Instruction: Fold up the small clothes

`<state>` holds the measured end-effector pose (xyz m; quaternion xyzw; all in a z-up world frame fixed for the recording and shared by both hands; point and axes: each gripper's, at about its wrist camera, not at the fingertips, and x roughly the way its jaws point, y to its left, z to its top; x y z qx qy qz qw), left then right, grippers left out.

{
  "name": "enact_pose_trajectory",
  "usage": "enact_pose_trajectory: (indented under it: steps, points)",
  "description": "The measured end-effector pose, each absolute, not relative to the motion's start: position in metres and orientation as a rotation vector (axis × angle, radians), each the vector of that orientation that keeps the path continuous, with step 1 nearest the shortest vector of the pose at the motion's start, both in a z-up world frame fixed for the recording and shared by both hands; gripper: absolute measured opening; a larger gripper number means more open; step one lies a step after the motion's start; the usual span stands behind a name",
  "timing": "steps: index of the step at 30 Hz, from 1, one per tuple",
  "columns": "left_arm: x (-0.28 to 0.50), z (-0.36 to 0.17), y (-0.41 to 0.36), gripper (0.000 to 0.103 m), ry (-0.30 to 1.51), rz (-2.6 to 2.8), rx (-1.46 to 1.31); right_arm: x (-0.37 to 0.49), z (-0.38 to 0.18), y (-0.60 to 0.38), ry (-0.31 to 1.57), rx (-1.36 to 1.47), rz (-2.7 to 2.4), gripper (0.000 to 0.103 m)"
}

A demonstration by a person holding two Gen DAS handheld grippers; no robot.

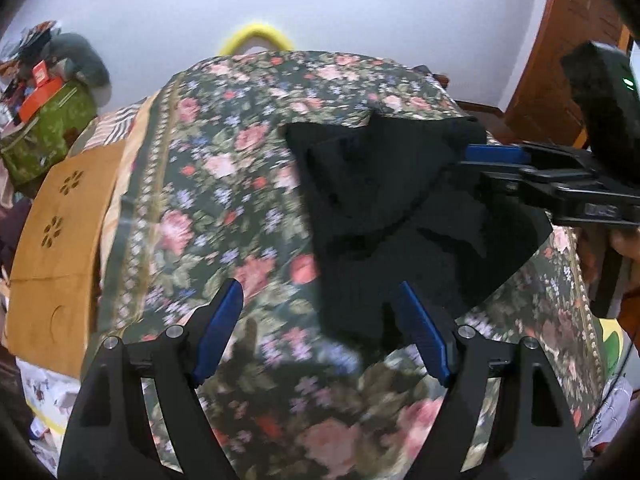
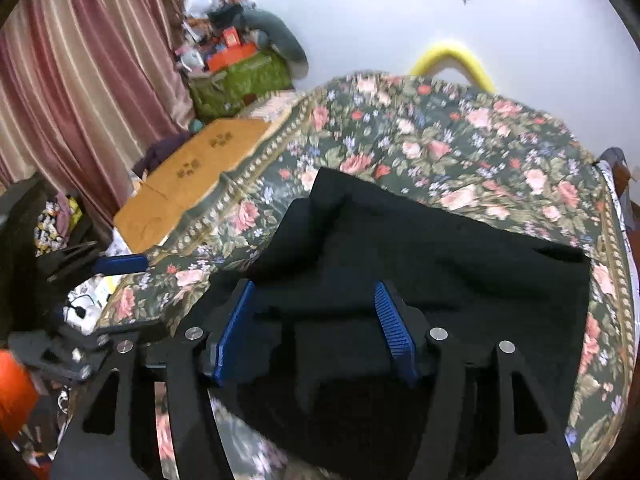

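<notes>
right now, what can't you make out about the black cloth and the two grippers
- Black garment: its type; both views show only dark, featureless folds.
- Garment's near edge: right wrist view, covered by the right gripper, whose pads stand apart.
- Left gripper: open over the floral bedspread; whether one pad touches the garment is lost in motion blur.
- The person: only a bit of hand, cut off by the left wrist view's edge.
</notes>
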<state>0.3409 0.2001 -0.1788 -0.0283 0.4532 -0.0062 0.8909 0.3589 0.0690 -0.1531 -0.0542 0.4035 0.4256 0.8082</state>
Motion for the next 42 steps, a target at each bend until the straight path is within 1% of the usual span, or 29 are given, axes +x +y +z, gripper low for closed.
enact_pose_trajectory:
  steps: [2,7,9,14,16,17,18,20,22,23,24,29,31,32,33,34,35,36,37,38,42]
  points:
    - [0.35,-0.181,0.188,0.082,0.938,-0.013,-0.036,0.36,-0.152,0.042,0.857,-0.082,0.881,0.059]
    - [0.386,-0.192,0.168,0.083,0.955,0.007,0.005,0.373,-0.164,-0.011,0.875,-0.071,0.766,0.059]
    - [0.398,-0.196,0.172,0.083,0.967,0.026,-0.037,0.378,-0.175,-0.031,0.889,-0.088,0.705,0.059]
    - [0.431,-0.201,0.203,0.082,0.964,0.057,-0.243,0.389,-0.193,-0.064,0.881,-0.083,0.647,0.059]
    - [0.442,-0.203,0.21,0.075,0.968,0.047,-0.298,0.396,-0.194,-0.067,0.871,-0.065,0.646,0.059]
    - [0.449,-0.205,0.215,0.062,0.973,0.046,-0.329,0.402,-0.194,-0.068,0.858,-0.06,0.648,0.059]
    - [0.454,-0.207,0.217,0.045,0.981,0.048,-0.347,0.406,-0.195,-0.068,0.851,-0.058,0.651,0.059]
    - [0.465,-0.212,0.22,0.026,1.005,0.028,-0.376,0.418,-0.195,-0.065,0.839,-0.04,0.665,0.059]
    - [0.469,-0.211,0.218,0.018,1.001,0.023,-0.363,0.428,-0.199,-0.063,0.856,-0.034,0.676,0.059]
    - [0.469,-0.208,0.214,0.012,0.989,0.027,-0.333,0.434,-0.201,-0.061,0.861,-0.024,0.671,0.059]
    - [0.469,-0.204,0.21,0.009,0.976,0.036,-0.302,0.434,-0.203,-0.061,0.86,-0.011,0.669,0.059]
    - [0.468,-0.186,0.195,0.009,0.884,0.083,-0.156,0.429,-0.217,-0.062,0.875,-0.001,0.649,0.059]
    - [0.473,-0.192,0.197,0.013,0.923,0.111,-0.152,0.426,-0.22,-0.063,0.879,-0.024,0.635,0.059]
    - [0.474,-0.195,0.199,0.026,0.941,0.12,-0.156,0.423,-0.219,-0.065,0.883,-0.032,0.633,0.059]
    - [0.473,-0.198,0.202,0.047,0.952,0.12,-0.164,0.421,-0.218,-0.067,0.884,-0.03,0.635,0.059]
    - [0.471,-0.202,0.204,0.062,0.964,0.118,-0.175,0.42,-0.217,-0.07,0.885,-0.025,0.636,0.061]
    - [0.467,-0.207,0.206,0.087,0.974,0.116,-0.19,0.419,-0.216,-0.073,0.886,-0.02,0.632,0.067]
    - [0.461,-0.211,0.208,0.092,0.976,0.109,-0.202,0.419,-0.216,-0.077,0.893,-0.018,0.621,0.071]
    - [0.458,-0.214,0.207,0.092,0.98,0.105,-0.202,0.42,-0.217,-0.079,0.9,-0.016,0.611,0.078]
    - [0.454,-0.218,0.206,0.092,0.995,0.091,-0.198,0.421,-0.218,-0.081,0.91,-0.013,0.604,0.08]
    - [0.447,-0.229,0.205,0.092,1.043,0.035,-0.249,0.424,-0.226,-0.088,0.944,0.049,0.616,0.081]
